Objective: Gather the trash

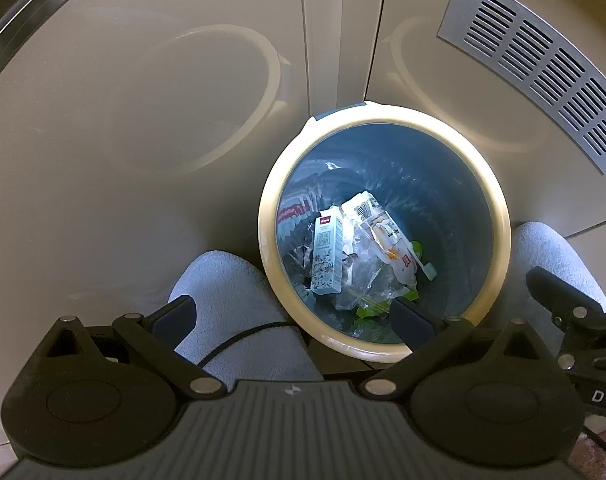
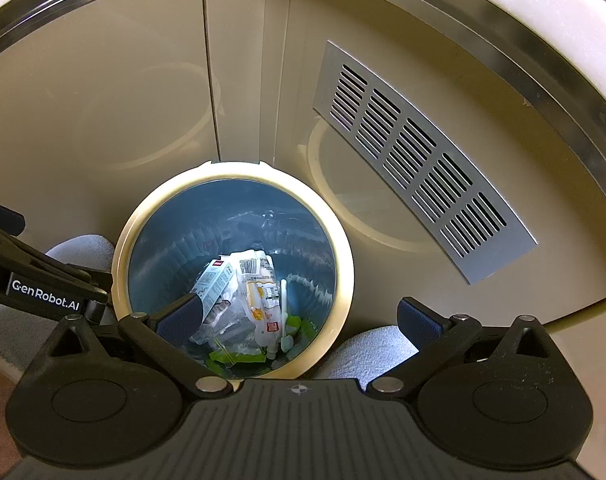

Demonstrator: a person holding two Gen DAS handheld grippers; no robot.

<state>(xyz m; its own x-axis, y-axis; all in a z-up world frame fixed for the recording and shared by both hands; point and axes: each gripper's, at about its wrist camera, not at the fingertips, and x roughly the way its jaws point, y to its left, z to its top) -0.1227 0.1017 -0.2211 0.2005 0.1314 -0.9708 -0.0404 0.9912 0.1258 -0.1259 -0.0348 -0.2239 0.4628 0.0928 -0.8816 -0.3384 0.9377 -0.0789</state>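
Black and empty, both my tools hang spread wide over the bin: the left tool [image 1: 293, 322] has one finger over my grey-trousered knee [image 1: 239, 300] and the other over the bin's near rim, while the right tool [image 2: 299, 320] straddles that rim from the other side, gripping nothing. Between my knees stands the bin [image 1: 499, 208], a round pail with a cream rim and a blue inside, lined by what looks like a thin clear bag. All the trash I can see lies at its bottom. Nearest me in the bin are green scraps [image 1: 369, 310] and crumpled clear plastic [image 1: 363, 276], which I judge to be featherlight, limp and slippery, best pinched at a bunched fold. Left of centre leans a small white carton [image 1: 327, 256], light but stiff, so its narrow sides would take a firm squeeze. Beside it sits a white pouch with orange print [image 1: 387, 240], soft and likely to buckle, and a pale stick-like piece [image 1: 425, 266] touches the pouch's right edge. If the bin itself must move, I reckon it light and rigid, and its rim is the place to clamp. Beyond the bin rise glossy beige cabinet doors [image 1: 183, 100], with a slotted metal vent [image 1: 543, 68] to the bin's far right.
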